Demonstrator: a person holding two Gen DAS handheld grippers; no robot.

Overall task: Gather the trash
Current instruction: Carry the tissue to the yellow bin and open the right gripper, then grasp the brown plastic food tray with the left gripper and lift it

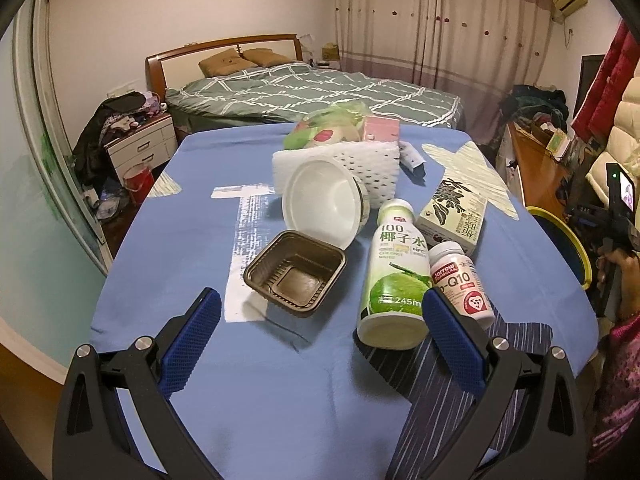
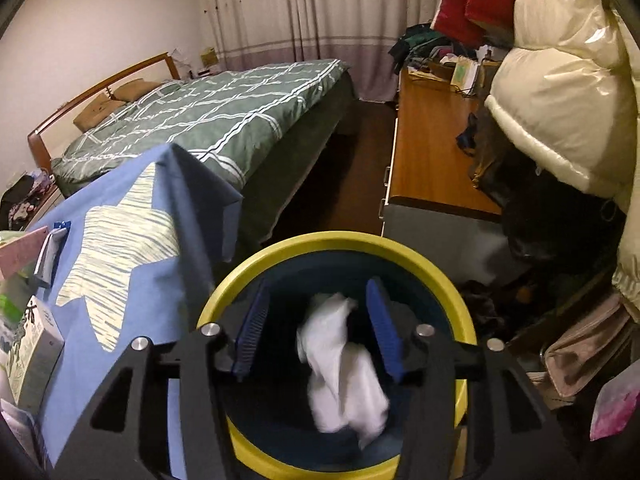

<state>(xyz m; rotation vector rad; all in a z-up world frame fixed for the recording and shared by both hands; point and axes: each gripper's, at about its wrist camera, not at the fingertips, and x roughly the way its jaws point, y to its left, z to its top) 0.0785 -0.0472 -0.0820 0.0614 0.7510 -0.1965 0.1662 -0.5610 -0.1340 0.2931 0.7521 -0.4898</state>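
Observation:
My left gripper point(image 1: 320, 298) stands open low over the blue tablecloth point(image 1: 260, 380), holding nothing. Just ahead of it lie a brown plastic tray point(image 1: 296, 272), a tipped white bowl point(image 1: 324, 204), a coconut water bottle point(image 1: 394, 280) and a white supplement bottle point(image 1: 460, 280) beside the right finger. My right gripper point(image 2: 318, 292) is open above the yellow-rimmed bin point(image 2: 340, 240). A blurred white crumpled paper point(image 2: 344, 372) hangs between its blue pads point(image 2: 384, 328) inside the bin's mouth, with a gap on each side.
Farther back on the table are a printed carton point(image 1: 454, 210), white foam netting point(image 1: 360, 164), a green bag point(image 1: 328, 128) and a pink box point(image 1: 380, 128). The bin point(image 1: 576, 240) stands off the table's right edge. A bed point(image 2: 200, 120) and a wooden desk point(image 2: 432, 152) lie beyond.

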